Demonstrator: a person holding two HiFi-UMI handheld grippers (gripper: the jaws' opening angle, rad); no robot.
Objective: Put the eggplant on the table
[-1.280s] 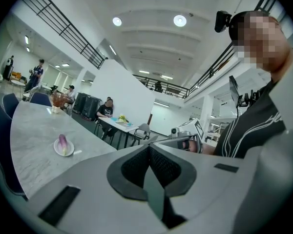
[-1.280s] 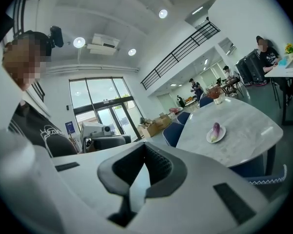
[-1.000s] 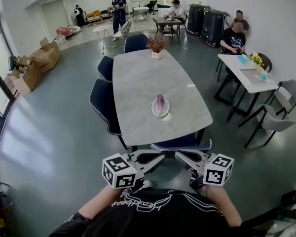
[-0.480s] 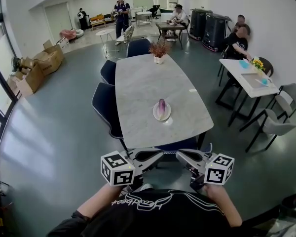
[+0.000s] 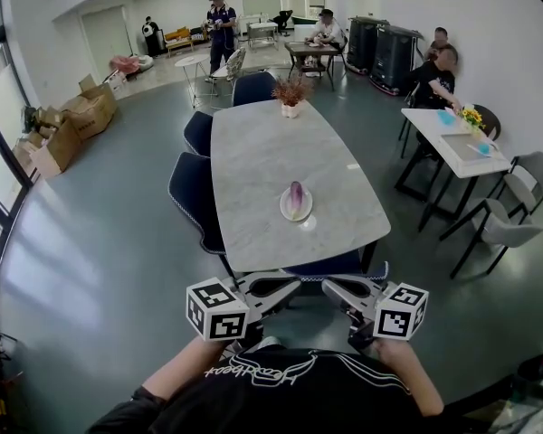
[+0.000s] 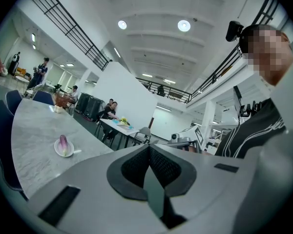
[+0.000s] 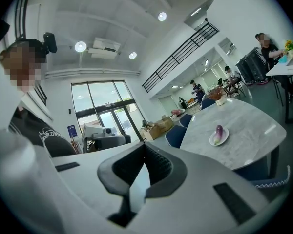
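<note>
You hold both claws low in front of your chest, just short of the near end of the marble bench (image 5: 253, 152), with their tips turned in toward each other. Your left claw (image 5: 292, 285) is pressed together with nothing in it (in the left gripper view its dark pads (image 6: 134, 167) meet at the tip). Your right claw (image 5: 329, 286) is closed the same way, its pads (image 7: 158, 165) together and bare.

The eggplant (image 5: 295, 194) lies on a white plate (image 5: 284, 208) on the bench, in the bench's near half and a little right of its centre line. Its length runs along the bench, and it is well apart from both claws.

A potted plant (image 5: 290, 91) stands at the bench's far end. Dark blue chairs (image 5: 193, 188) line the bench's left side, and another chair (image 5: 335, 264) is tucked in at the bench's near end, between the bench and your claws.
</note>
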